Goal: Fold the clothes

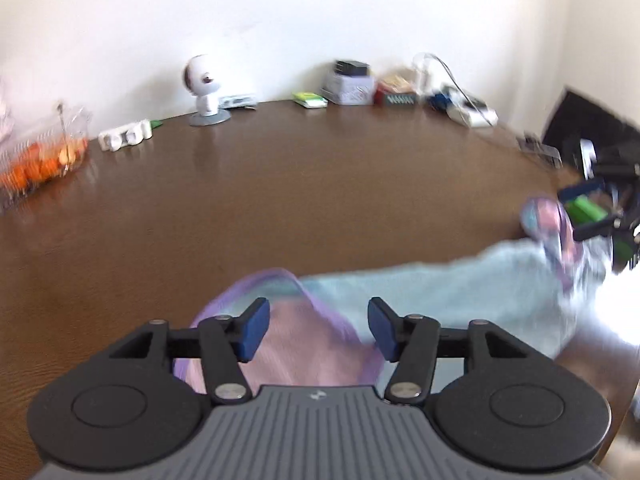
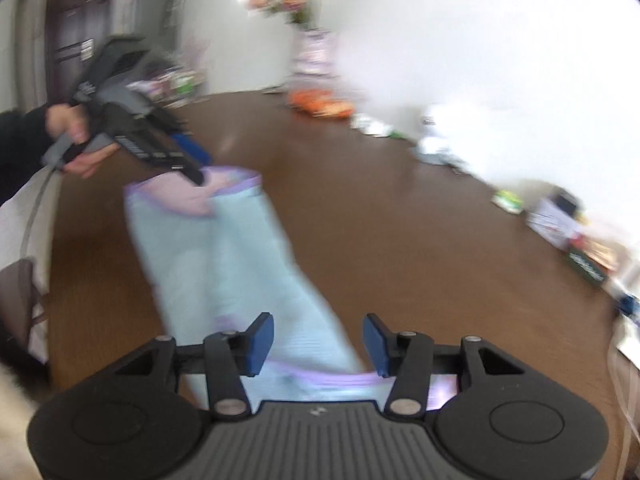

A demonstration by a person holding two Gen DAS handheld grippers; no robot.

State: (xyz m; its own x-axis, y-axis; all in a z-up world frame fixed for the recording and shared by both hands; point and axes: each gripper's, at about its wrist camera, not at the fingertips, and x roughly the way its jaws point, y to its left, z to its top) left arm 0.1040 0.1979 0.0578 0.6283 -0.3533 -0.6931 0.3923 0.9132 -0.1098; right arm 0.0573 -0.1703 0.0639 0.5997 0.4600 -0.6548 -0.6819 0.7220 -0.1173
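While both claws gape, the left claw point(image 1: 318, 328) and right claw point(image 2: 318, 344) flank the garment point(image 2: 236, 264).

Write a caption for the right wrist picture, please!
Open right hand-held gripper over light blue pants on brown table.

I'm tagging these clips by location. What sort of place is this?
Probably a home dining or living room: a large brown wooden table against a white wall, a vase of flowers, a bowl of oranges and household clutter, and a dark wooden door.

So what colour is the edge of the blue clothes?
Purple: the trim on the light blue garment, clearest in the right wrist view.
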